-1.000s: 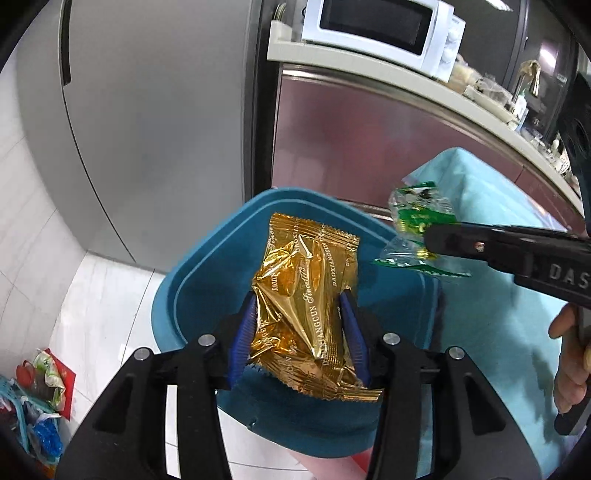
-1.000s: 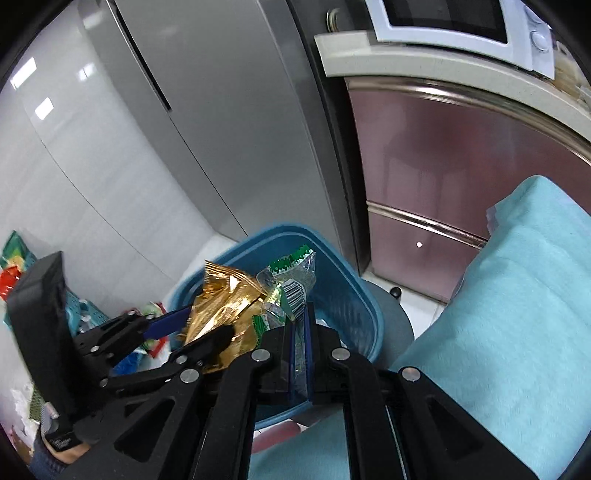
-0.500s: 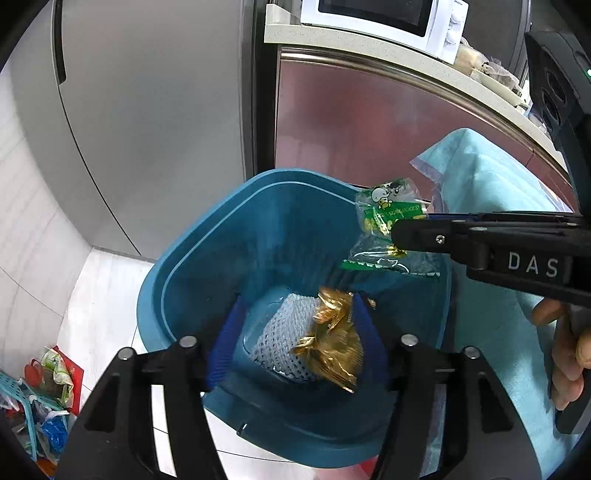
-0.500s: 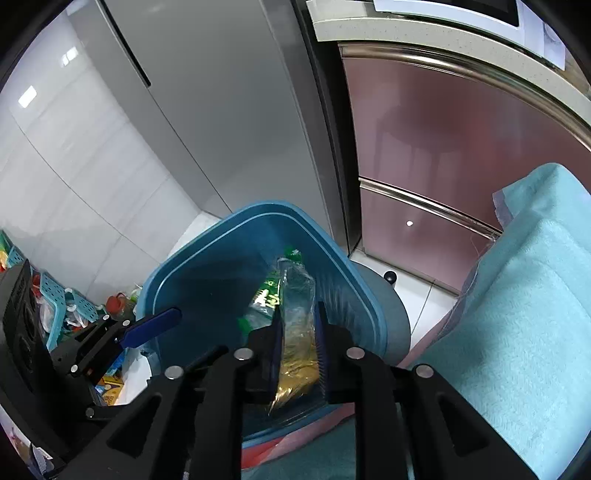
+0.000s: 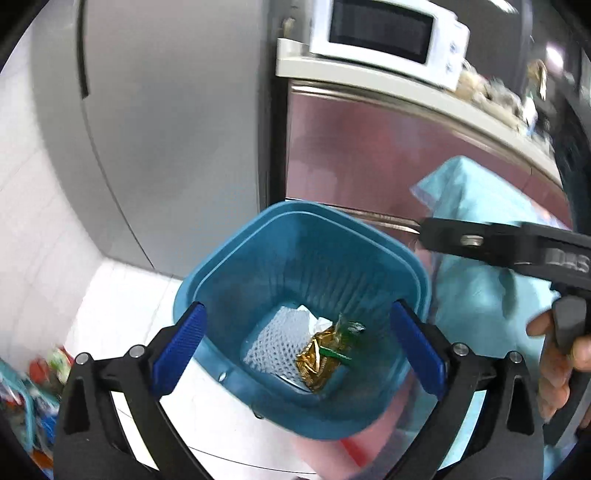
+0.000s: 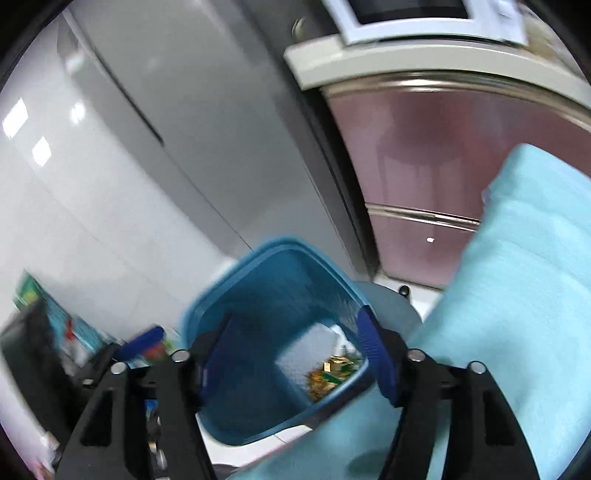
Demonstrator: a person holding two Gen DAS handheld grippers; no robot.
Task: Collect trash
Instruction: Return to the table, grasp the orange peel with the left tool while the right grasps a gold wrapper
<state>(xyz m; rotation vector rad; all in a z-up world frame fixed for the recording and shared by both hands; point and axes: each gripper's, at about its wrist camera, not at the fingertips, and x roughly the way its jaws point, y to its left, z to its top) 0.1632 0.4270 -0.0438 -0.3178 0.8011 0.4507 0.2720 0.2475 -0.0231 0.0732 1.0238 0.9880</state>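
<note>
A blue bin [image 5: 236,254] stands on the white floor below both grippers; it also shows in the right wrist view [image 6: 236,295]. At its bottom lie a gold wrapper [image 5: 317,363], a green and clear wrapper [image 5: 347,328] on top of it, and a white foam net [image 5: 280,339]. The same heap of wrappers [image 6: 332,373] shows in the right wrist view. My left gripper [image 5: 295,345] is open and empty above the bin. My right gripper [image 6: 295,354] is open and empty above the bin's right rim; it shows from the side in the left wrist view [image 5: 498,243].
A table with a light blue cloth [image 6: 517,295] is right of the bin. A grey fridge [image 5: 166,110] and a pink-fronted cabinet [image 5: 369,155] with a white microwave [image 5: 384,33] stand behind. Coloured clutter [image 5: 22,387] lies on the floor at left.
Both grippers opened. The gold wrapper dropped from my left gripper and the green wrapper from my right gripper into the bin. Both grippers have risen a little.
</note>
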